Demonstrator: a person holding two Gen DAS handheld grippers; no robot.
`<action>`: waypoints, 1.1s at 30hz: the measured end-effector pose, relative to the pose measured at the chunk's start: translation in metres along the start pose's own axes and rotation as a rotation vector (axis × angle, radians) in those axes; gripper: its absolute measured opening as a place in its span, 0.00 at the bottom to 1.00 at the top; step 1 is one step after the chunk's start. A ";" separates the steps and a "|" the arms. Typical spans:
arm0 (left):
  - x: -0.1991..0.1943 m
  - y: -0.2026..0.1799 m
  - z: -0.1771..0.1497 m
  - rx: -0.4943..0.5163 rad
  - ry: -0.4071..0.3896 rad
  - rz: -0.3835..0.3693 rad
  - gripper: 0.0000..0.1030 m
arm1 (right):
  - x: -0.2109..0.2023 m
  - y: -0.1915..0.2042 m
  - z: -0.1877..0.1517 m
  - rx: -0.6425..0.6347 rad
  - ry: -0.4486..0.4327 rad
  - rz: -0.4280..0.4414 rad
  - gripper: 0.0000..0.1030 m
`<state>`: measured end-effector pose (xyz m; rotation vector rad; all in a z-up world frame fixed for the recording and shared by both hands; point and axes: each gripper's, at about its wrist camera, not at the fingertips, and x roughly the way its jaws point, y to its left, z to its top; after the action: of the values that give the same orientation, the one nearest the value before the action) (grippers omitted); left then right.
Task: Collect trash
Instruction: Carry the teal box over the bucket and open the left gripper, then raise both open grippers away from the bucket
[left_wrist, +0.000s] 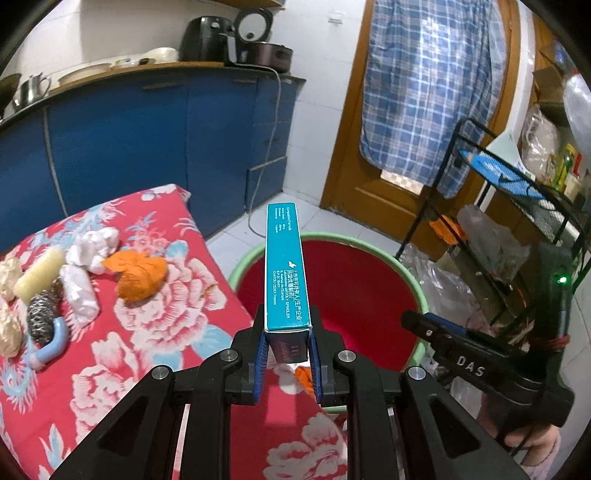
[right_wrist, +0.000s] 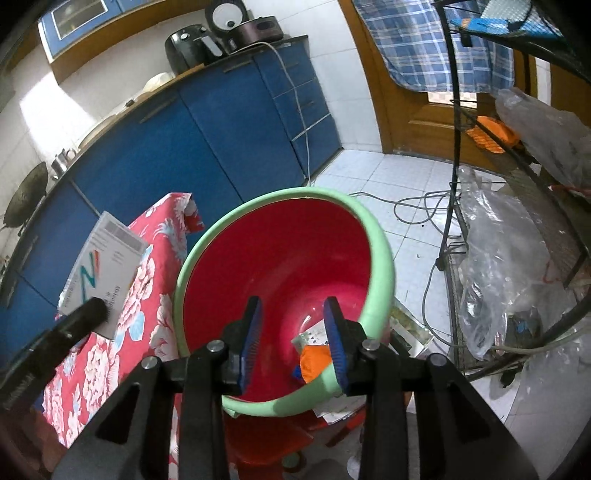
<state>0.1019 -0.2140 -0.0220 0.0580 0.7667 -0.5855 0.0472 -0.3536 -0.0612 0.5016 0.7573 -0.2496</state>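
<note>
1. Box (left_wrist: 284, 273), held in the left gripper (left_wrist: 287, 350): teal side with white print; the face seen from the right wrist view is white with a grey barcode strip and multicoloured stripes.
2. Basin (right_wrist: 380, 266): red inside; pale green rim.
3. Table cloth (left_wrist: 166, 332): red ground; white-and-pink peony pattern; light blue leaves.
4. Gripper pads (right_wrist: 253, 339): blue; ribbed; bodies black.
5. Crumpled paper (left_wrist: 138, 275) near the cloth's far edge: orange; wads (left_wrist: 92, 251) beside it: white.
6. Scourer (left_wrist: 42, 314): silver-grey; handle light blue.
7. Cabinets (left_wrist: 147, 147): deep blue.
8. Hanging cloth (left_wrist: 428, 85): blue-and-white check.
9. Door (left_wrist: 354, 173): brown wood.
</note>
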 end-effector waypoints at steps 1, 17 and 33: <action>0.002 -0.002 0.000 0.004 0.005 -0.001 0.19 | -0.001 -0.002 0.000 0.003 -0.002 0.000 0.36; 0.036 -0.016 -0.004 0.032 0.081 0.009 0.43 | -0.006 -0.019 -0.003 0.042 -0.006 -0.004 0.36; 0.002 0.025 -0.002 -0.067 0.024 0.060 0.43 | -0.016 0.010 -0.005 -0.006 -0.006 0.032 0.40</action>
<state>0.1151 -0.1934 -0.0285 0.0269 0.8050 -0.5023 0.0370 -0.3417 -0.0500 0.5064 0.7437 -0.2191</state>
